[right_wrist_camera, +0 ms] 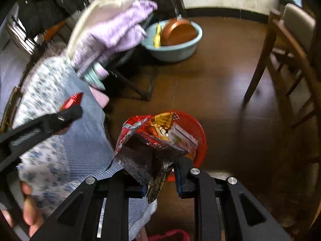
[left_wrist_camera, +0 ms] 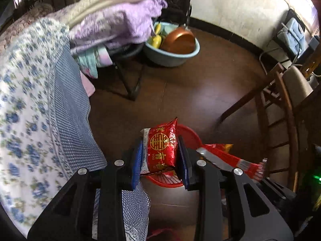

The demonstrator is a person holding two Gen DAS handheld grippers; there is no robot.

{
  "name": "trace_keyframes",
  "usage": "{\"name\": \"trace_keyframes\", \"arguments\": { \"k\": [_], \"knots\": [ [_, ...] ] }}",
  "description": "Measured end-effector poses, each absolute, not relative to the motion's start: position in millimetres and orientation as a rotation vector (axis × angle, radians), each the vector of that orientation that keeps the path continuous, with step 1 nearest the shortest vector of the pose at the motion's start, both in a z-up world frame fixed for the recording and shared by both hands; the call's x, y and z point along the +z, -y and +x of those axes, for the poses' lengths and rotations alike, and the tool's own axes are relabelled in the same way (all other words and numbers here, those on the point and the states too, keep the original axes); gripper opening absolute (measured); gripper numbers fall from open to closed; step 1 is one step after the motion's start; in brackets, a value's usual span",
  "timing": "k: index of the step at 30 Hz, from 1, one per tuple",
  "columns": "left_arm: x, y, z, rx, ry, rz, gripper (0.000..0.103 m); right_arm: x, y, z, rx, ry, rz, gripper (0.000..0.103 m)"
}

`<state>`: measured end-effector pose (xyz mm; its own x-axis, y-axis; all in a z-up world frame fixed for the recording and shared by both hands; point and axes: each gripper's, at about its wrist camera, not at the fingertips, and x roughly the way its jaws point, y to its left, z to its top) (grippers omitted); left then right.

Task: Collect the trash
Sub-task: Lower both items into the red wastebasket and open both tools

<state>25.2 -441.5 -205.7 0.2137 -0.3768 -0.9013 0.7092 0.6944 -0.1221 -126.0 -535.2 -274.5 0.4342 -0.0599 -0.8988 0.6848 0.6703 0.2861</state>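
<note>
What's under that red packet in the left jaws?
Under the red packet sits a red basket on the brown floor. The packet and jaws cover most of the basket, so its contents cannot be seen.

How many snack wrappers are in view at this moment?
2. A red packet is clamped in the left hand-held gripper; a crumpled wrapper is held by the right hand-held gripper. Both are over the red basket, whose contents are mostly hidden.
</note>
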Motion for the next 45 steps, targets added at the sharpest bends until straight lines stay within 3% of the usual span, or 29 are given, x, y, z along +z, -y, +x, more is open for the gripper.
{"name": "trace_keyframes", "arguments": {
  "k": [8,10,12,14,37,41,45],
  "knots": [
    [-238,435,49,-0.735,-1.184,0.32,0.033,-352,547,-89,-0.533,-1.121,0.755,0.023],
    [-242,433,52,-0.736,-1.206,0.301,0.033,-361,547,-85,-0.547,-1.13,0.741,0.033],
    [-243,434,52,-0.733,-1.198,0.301,0.033,-366,547,-84,-0.56,-1.143,0.713,0.059],
    [-246,436,53,-0.733,-1.195,0.3,0.033,-370,547,-85,-0.569,-1.161,0.687,0.063],
    [-309,481,16,-0.842,-1.297,0.462,0.036,-373,554,-166,-0.617,-1.256,0.764,0.065],
    [-312,484,13,-0.832,-1.293,0.487,0.034,-370,550,-160,-0.594,-1.263,0.748,0.07],
    [-317,482,14,-0.815,-1.316,0.488,0.056,-371,548,-159,-0.588,-1.267,0.751,0.07]
  ]
}}
